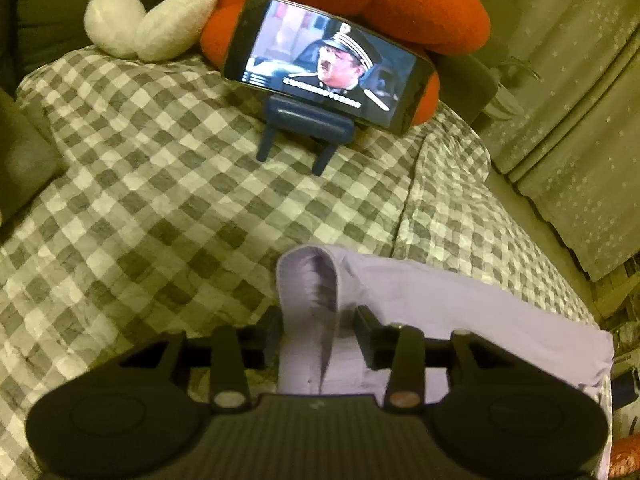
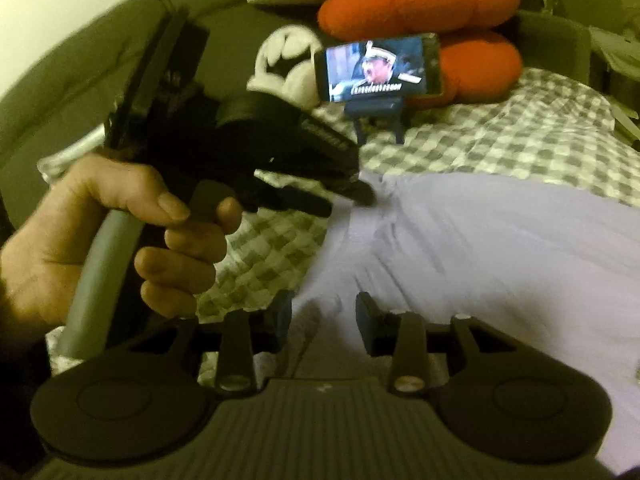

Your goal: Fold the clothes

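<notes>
Left gripper [image 1: 318, 320]: jaws apart, a raised fold of the lilac garment [image 1: 460, 304] standing between them; cloth touches the left pad, gap on the right side, so not clamped. Right gripper [image 2: 322, 316]: jaws apart too, hovering over the near edge of the same garment, nothing pinched as far as the blur allows. Garment lies flat on the checked bedspread [image 1: 140, 184], toward the bed's right side. Left hand [image 2: 120, 236] wraps the other gripper's handle in the right wrist view. Behind: phone [image 1: 328, 64] on a blue stand [image 1: 308, 128], playing video, propped against an orange plush [image 1: 400, 4]; white plush [image 1: 156, 20] beside it.
</notes>
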Demonstrator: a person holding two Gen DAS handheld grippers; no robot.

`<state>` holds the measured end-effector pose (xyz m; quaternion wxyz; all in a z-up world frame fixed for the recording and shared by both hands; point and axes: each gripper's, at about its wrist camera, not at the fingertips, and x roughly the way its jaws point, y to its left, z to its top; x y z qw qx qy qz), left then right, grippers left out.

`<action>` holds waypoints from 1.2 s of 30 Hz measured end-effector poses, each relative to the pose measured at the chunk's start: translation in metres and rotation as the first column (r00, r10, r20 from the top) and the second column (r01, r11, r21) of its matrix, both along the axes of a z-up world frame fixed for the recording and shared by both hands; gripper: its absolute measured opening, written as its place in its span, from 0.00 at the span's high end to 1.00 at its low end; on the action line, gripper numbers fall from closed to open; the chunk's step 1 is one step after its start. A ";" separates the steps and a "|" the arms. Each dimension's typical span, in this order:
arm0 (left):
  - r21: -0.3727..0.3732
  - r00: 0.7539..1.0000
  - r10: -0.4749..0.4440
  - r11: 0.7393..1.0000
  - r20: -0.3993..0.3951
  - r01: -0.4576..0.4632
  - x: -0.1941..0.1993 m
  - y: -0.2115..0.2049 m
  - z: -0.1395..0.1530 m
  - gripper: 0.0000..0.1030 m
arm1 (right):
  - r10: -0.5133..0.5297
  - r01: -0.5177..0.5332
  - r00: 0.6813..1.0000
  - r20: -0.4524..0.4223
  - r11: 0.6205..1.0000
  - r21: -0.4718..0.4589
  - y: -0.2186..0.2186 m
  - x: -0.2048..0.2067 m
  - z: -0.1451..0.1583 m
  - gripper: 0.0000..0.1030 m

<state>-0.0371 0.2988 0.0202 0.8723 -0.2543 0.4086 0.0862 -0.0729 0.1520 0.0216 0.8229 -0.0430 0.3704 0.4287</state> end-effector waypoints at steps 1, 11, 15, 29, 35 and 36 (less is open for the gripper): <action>0.010 1.000 -0.009 1.000 -0.002 0.009 0.001 -0.001 -0.001 0.60 | 0.002 -0.002 1.000 -0.003 1.000 -0.021 0.006 0.000 -0.002 0.61; -0.029 1.000 -0.003 1.000 0.005 0.003 -0.004 0.016 0.001 0.89 | 0.023 -0.020 0.998 0.056 0.999 -0.043 0.003 -0.020 0.000 0.98; -0.076 0.999 0.029 0.997 -0.013 -0.030 -0.008 0.028 -0.003 0.87 | 0.063 -0.061 0.996 0.068 0.997 -0.038 -0.001 -0.033 0.006 0.98; -0.133 0.999 0.043 0.990 -0.014 -0.044 -0.014 0.031 -0.003 0.60 | 0.096 -0.093 0.991 -0.090 0.995 0.034 -0.005 -0.025 -0.002 0.98; -0.020 1.000 0.005 1.000 -0.026 -0.006 -0.002 0.012 -0.009 0.51 | 0.117 -0.111 0.987 -0.111 0.992 0.056 -0.001 -0.028 -0.005 0.98; -0.002 1.000 0.002 1.000 -0.025 -0.002 -0.001 0.010 -0.009 0.54 | 0.118 -0.113 0.986 -0.114 0.992 0.051 -0.001 -0.028 -0.007 0.98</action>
